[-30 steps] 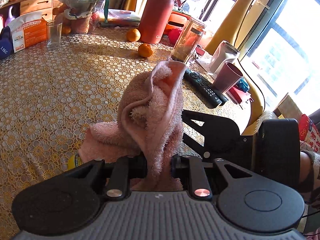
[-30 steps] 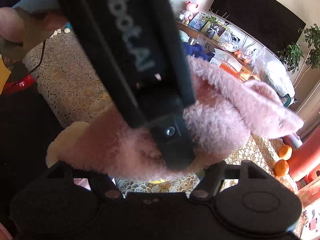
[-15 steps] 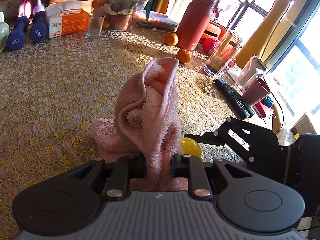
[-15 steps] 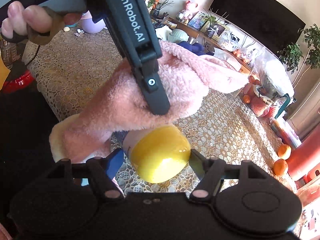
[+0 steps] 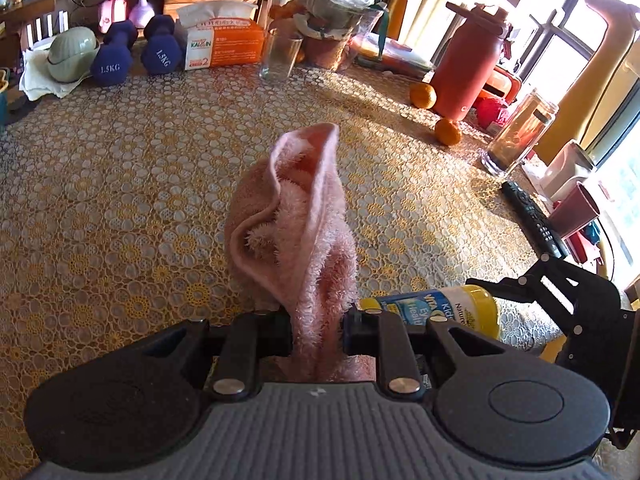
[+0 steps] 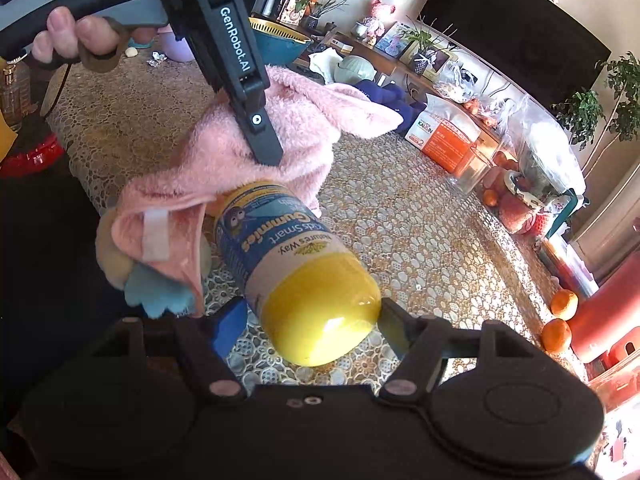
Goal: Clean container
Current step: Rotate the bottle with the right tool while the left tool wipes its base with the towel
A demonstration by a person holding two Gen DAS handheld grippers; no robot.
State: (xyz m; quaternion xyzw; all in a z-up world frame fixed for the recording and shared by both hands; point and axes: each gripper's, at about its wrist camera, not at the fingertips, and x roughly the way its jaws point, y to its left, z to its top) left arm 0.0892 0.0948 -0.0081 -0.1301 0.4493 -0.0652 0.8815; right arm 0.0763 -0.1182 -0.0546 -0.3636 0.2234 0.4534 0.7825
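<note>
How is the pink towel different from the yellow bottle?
The pink towel is soft, fluffy and crumpled; the yellow bottle is smooth, hard and round. The towel is plain pink, while the bottle has a blue label with words. The left claw pinches the towel; the right claw grips the bottle by its yellow cap, with the bottle lying sideways. Both are held up above the table, and the towel rests against the bottle's far end.

Gummies bottle (image 6: 288, 256): white body with blue label and yellow cap (image 6: 320, 316), held on its side above the tabletop (image 6: 420, 220), cap end clamped between the right gripper's (image 6: 310, 322) fingers. Pink fluffy towel (image 5: 296, 232): bunched, pinched by the left gripper (image 5: 316, 330), draped against the bottle's base end.
</note>
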